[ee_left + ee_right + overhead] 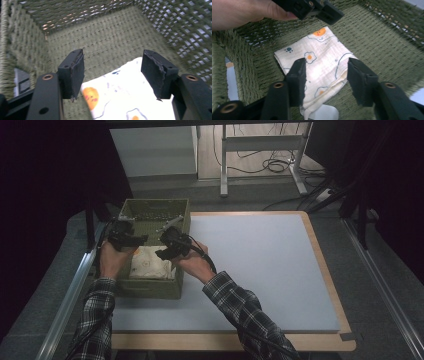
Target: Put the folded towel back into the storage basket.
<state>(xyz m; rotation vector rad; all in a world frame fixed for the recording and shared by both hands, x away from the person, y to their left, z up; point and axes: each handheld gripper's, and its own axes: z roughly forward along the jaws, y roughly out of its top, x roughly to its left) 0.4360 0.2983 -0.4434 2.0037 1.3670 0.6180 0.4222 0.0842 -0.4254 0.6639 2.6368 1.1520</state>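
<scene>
Surface: pale grey-blue mat (260,270) on a wood-edged table, dark room beyond. Item: olive-green woven rectangular basket (155,212) at the mat's left edge, holding a folded cream cloth with orange and blue prints (319,62) flat on its floor. Left gripper (113,72) and right gripper (327,77) hover over the cloth, jaws parted, gripping nothing.

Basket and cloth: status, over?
Left gripper open, right gripper open, both above the folded cloth. Cloth lies flat on the green woven basket floor, unheld. Nothing in the way.
</scene>
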